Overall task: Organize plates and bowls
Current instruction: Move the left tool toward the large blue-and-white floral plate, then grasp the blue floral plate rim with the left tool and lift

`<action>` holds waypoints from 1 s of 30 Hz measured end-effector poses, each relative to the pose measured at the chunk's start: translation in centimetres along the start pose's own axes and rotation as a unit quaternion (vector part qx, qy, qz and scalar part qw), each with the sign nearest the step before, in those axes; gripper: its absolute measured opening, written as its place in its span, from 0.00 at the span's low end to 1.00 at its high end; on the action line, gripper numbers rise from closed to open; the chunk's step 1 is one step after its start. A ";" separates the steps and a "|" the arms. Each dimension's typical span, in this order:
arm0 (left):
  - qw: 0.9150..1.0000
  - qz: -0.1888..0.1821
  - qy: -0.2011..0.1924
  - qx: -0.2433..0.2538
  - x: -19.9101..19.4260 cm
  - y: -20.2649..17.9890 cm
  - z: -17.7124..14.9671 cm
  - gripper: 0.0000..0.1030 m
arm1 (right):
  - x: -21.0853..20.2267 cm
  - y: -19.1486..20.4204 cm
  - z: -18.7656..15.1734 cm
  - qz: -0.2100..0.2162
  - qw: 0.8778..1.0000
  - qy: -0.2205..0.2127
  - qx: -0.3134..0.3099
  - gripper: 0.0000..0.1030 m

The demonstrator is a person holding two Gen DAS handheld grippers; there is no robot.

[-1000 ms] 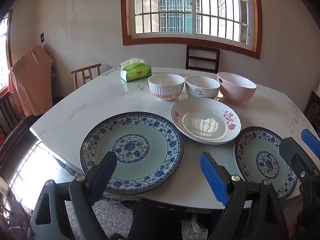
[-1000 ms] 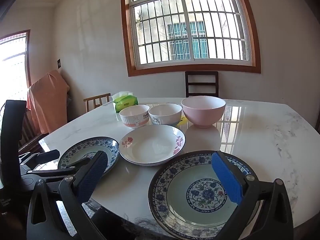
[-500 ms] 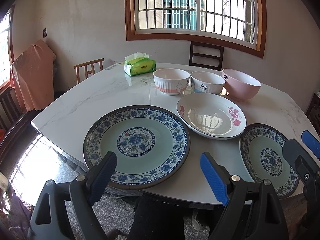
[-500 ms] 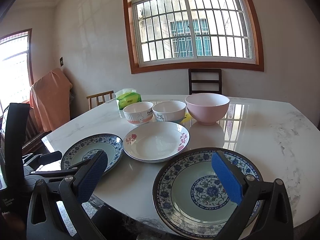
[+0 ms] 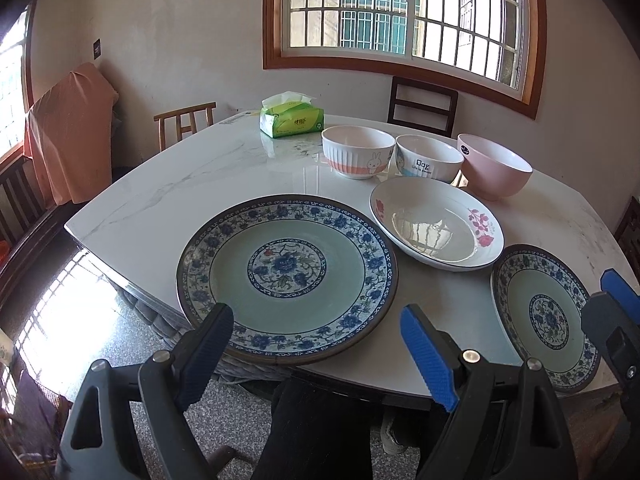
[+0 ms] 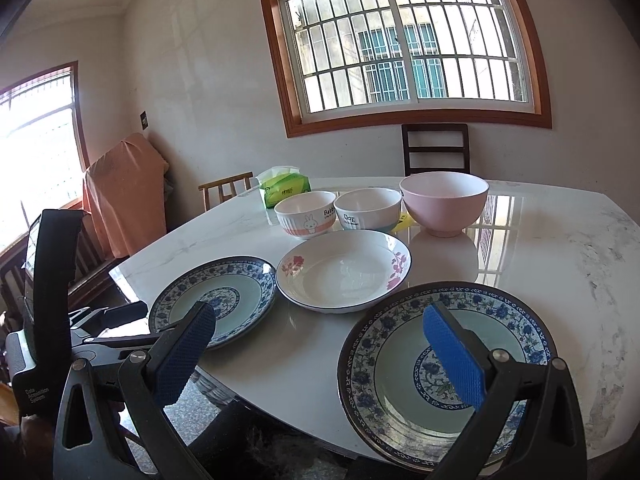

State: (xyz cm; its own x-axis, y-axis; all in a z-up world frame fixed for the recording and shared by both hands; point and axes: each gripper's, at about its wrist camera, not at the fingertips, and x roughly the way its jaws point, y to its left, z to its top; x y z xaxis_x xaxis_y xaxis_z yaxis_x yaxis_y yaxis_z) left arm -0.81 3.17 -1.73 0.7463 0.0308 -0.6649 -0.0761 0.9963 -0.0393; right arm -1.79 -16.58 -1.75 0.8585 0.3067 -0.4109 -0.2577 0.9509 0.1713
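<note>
Presently we find the left gripper (image 5: 316, 352) with jaws wide and empty, poised over the near rim of the large blue-patterned plate (image 5: 287, 278). We note the right gripper (image 6: 320, 354) likewise wide and empty, above the smaller blue-patterned plate (image 6: 446, 364). Between the two plates rests a white floral dish (image 5: 436, 222). Behind it three bowls stand in a row: rabbit bowl (image 5: 357, 157), "Dog" bowl (image 5: 428, 159), pink bowl (image 5: 494, 166). All sit on the marble table (image 5: 192, 184).
</note>
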 end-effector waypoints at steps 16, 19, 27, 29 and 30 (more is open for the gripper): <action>0.997 0.056 0.013 -0.044 0.8 5.7 1.2 0.85 | 4.9 1.9 1.6 0.151 0.980 0.114 0.069 0.91; 0.997 0.059 0.017 -0.054 1.3 7.2 1.7 0.85 | 7.4 2.7 1.5 0.179 0.966 0.159 0.094 0.85; 0.995 0.060 0.031 -0.070 3.1 10.1 2.7 0.85 | 13.0 3.5 0.8 0.183 0.944 0.232 0.146 0.70; 0.995 0.061 0.034 -0.073 3.5 10.5 3.0 0.85 | 13.7 3.4 0.8 0.175 0.944 0.237 0.152 0.70; 0.995 0.060 0.035 -0.075 3.7 10.7 3.1 0.85 | 14.0 3.3 0.7 0.172 0.942 0.240 0.158 0.70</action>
State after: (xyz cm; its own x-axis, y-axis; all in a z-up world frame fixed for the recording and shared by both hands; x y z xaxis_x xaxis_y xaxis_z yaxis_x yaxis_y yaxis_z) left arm 3.17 14.23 -2.27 0.6782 0.1384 -0.7217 -0.2643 0.9623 -0.0638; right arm 9.67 -9.21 -6.26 0.4300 0.6496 -0.6270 -0.2745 0.7557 0.5947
